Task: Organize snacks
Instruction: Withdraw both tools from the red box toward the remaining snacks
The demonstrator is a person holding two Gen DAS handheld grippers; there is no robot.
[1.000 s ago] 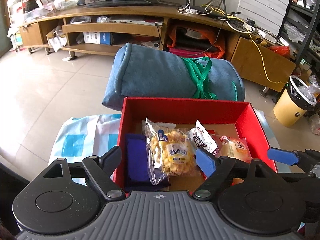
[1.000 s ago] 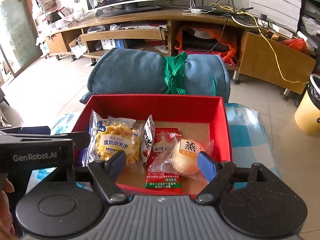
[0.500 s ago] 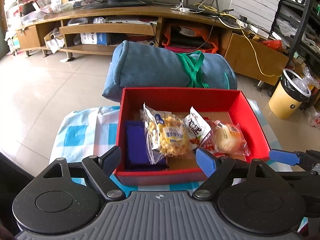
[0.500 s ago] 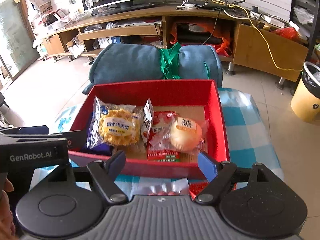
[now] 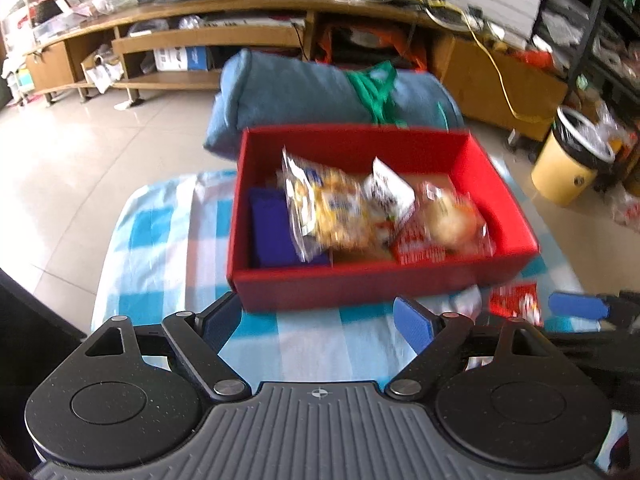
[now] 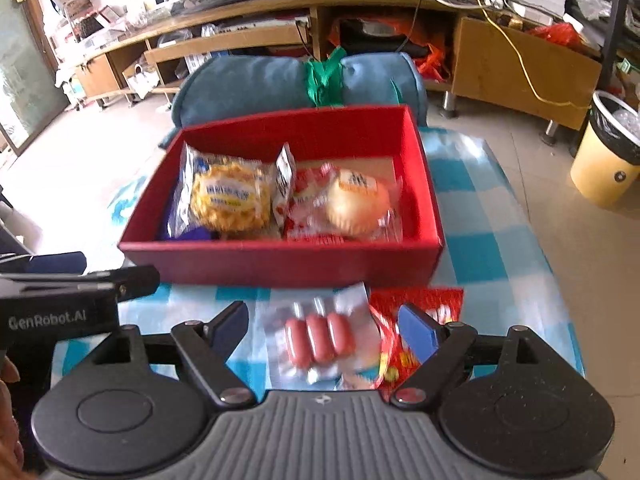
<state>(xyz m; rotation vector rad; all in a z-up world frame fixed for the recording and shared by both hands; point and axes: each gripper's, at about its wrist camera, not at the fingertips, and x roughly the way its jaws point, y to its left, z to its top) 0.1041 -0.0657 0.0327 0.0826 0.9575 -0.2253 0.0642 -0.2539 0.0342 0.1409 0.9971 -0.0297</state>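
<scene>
we see the right hand-held gripper [image 6: 322, 322] spread wide and empty over the sausage pack [image 6: 320, 338], low centre of the right wrist view. closing now could go wrong: the slick clear film may slip, or a finger may snag the red snack packet [image 6: 420, 308] it overlaps. the pack holds three pink sausages, flat on the checked worktop [image 6: 492, 240] just before the red box [image 6: 280, 262]. the left hand-held gripper [image 5: 318, 320] is wide too, empty.
</scene>
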